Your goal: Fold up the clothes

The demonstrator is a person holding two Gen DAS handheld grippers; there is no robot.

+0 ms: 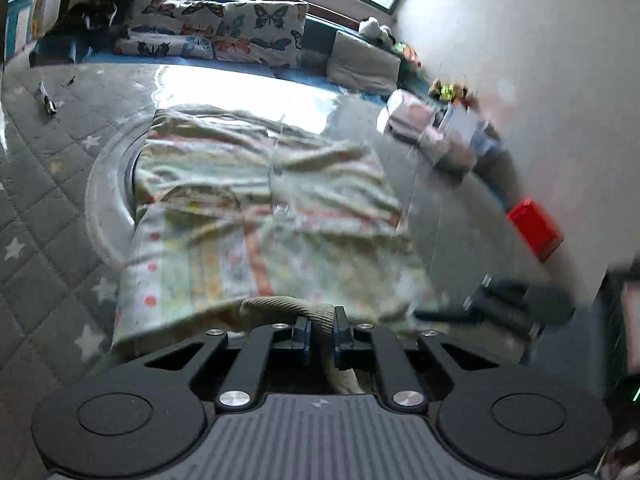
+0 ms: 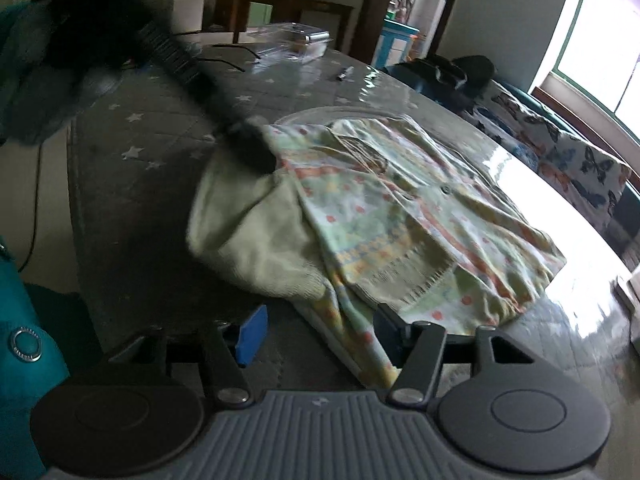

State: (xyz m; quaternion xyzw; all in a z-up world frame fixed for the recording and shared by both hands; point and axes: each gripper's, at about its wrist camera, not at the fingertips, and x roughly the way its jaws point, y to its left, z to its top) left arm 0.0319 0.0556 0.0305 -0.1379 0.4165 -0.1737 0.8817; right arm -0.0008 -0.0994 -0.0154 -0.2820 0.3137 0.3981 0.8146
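Note:
A pale patterned garment (image 1: 256, 208) with a buttoned front lies spread on the grey star-print table cover (image 1: 48, 184). My left gripper (image 1: 321, 326) is shut on a ribbed cream edge (image 1: 280, 306) of the garment at its near end. In the right wrist view the same garment (image 2: 400, 208) lies half folded, its cream inside (image 2: 256, 240) turned up at the left. My right gripper (image 2: 316, 330) is open at the garment's near edge, with cloth lying between its fingers. The left gripper's arm (image 2: 224, 116) reaches onto the garment's far left corner.
Butterfly cushions (image 1: 224, 32) line a bench behind the table. A red box (image 1: 536, 228) and piled items (image 1: 436, 128) stand at the right. A clear container (image 2: 296, 40) and a pen (image 2: 345, 73) lie at the table's far side. A teal bag (image 2: 24, 344) hangs at left.

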